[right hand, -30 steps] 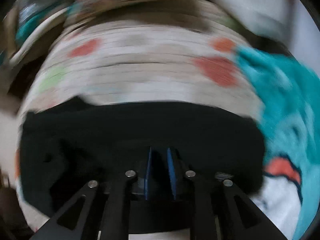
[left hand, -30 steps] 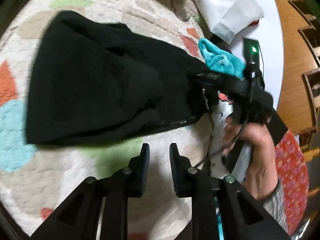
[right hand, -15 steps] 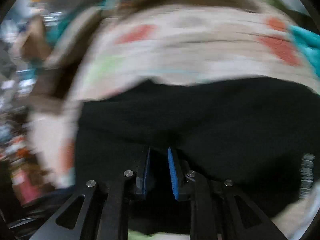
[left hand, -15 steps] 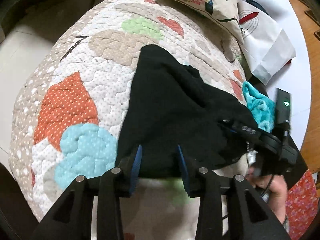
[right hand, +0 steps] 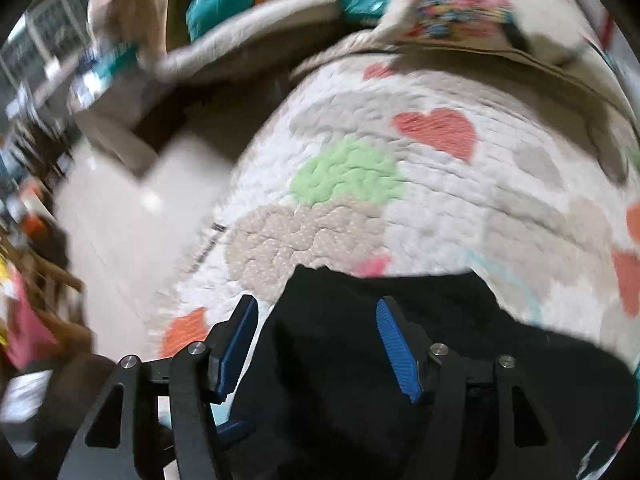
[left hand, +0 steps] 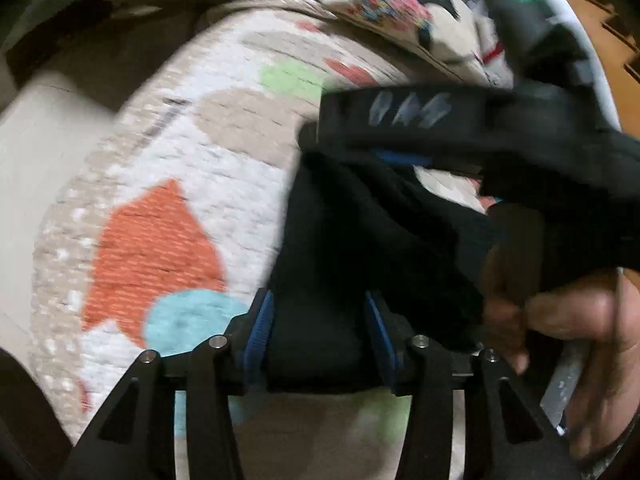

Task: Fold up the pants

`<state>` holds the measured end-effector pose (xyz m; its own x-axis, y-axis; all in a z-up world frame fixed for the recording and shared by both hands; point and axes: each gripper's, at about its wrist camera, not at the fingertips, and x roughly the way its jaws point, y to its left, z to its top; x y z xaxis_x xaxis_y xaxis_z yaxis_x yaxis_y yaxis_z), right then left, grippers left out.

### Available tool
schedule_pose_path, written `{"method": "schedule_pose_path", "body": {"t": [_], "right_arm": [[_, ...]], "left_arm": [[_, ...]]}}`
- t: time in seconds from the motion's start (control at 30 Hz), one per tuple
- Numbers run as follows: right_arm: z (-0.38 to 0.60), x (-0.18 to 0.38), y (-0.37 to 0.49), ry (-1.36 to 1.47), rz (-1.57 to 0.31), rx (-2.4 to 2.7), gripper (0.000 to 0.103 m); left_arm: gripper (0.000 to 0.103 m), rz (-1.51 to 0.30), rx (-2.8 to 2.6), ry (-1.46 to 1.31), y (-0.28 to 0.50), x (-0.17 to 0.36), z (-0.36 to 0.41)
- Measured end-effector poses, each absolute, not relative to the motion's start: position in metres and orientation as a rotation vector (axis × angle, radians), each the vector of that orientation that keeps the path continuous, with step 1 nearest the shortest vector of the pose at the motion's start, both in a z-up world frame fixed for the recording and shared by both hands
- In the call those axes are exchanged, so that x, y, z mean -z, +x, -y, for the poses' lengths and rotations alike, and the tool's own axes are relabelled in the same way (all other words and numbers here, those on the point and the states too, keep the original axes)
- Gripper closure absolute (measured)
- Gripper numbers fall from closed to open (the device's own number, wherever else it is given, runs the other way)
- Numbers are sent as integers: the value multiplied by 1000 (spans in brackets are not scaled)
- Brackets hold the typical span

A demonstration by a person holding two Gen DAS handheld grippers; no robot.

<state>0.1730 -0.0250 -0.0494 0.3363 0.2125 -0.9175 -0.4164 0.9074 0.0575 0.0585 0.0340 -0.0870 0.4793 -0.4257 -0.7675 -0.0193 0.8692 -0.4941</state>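
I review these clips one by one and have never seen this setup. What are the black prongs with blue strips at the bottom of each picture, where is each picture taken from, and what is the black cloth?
There is no robot here. A person holds a two-finger gripper in each hand, and a fisheye camera on each gripper looks forward along its fingers. The prongs are those fingers; the blue strips are their pads.

One picture comes from the left gripper, the other from the right gripper. In the left view you also see the right gripper from outside, with the person's hand holding it.

The black cloth is the pants, lying on a quilted cover with coloured hearts and patches. A floral cushion sits at the far end.

Both grippers are open. Pants fabric lies between the fingers of each, but neither clamps it. The pictures are blurred by motion.
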Motion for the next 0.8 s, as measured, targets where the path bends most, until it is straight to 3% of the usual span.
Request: {"method": "schedule_pose_path", "body": {"t": [0.03, 0.07, 0.1, 0.17, 0.2, 0.27, 0.4, 0.67, 0.7, 0.73, 0.8], "right_arm": [[24, 57, 179, -225, -1172, -398, 37], [22, 65, 182, -243, -1195, -381, 50], [23, 71, 183, -233, -1230, -382, 76], [43, 74, 177, -209, -1229, -380, 79], [43, 73, 177, -195, -1234, -383, 84], [43, 70, 178, -165, -1242, -376, 87], [32, 65, 180, -150, -1243, -363, 90], [-5, 71, 201, -121, -1225, -405, 90], [-11, 72, 202, -118, -1219, -409, 90], [-16, 74, 202, -112, -1217, -405, 89], [-18, 78, 204, -85, -1212, -405, 70]], "left_arm": [[44, -1063, 234, -472, 60, 92, -35], [44, -1085, 234, -480, 63, 98, -34], [44, -1072, 236, -467, 63, 98, -32], [49, -1067, 280, -396, 64, 96, -20], [81, -1080, 306, -364, 66, 96, -14], [88, -1093, 309, -344, 68, 98, -14], [94, -1120, 311, -396, 73, 95, -32], [94, -1120, 201, -489, 81, 91, -95], [90, -1127, 187, -499, 82, 93, -101], [85, -1143, 171, -511, 84, 96, -107], [81, -1173, 168, -591, 85, 103, -125]]}}
